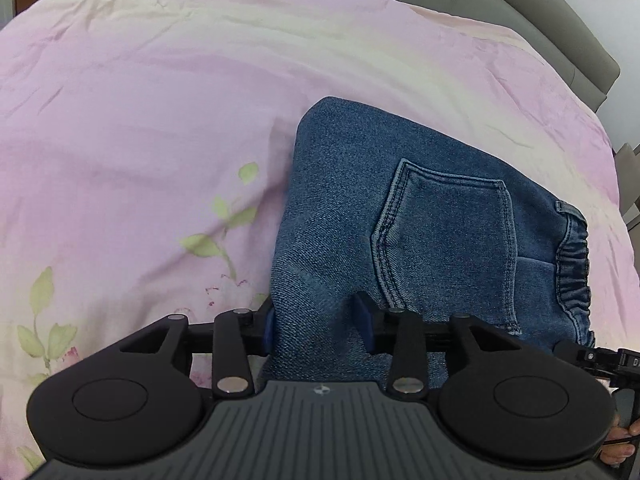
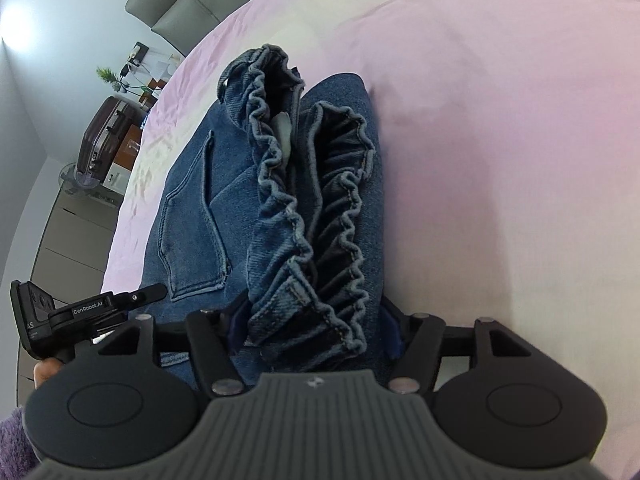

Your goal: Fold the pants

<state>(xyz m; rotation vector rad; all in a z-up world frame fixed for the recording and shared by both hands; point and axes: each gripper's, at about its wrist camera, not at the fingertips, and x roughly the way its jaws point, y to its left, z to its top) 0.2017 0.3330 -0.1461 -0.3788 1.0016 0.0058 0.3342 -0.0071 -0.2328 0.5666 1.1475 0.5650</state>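
Blue denim pants (image 1: 420,216) lie folded on a pink bedspread (image 1: 140,120), back pocket up, elastic waistband at the right. My left gripper (image 1: 318,328) is shut on the near folded edge of the pants, cloth bunched between its blue pads. In the right wrist view the pants (image 2: 192,200) run away from me, with the ruffled waistband (image 2: 320,200) doubled up. My right gripper (image 2: 312,332) is shut on the waistband end. The left gripper's side (image 2: 80,312) shows at the left of that view.
The pink bedspread (image 2: 500,160) spreads wide on all sides. A grey headboard (image 1: 560,20) runs along the far edge. Beside the bed stand a dark suitcase (image 2: 104,136), a small fan (image 2: 70,178) and a side table with a plant (image 2: 108,76).
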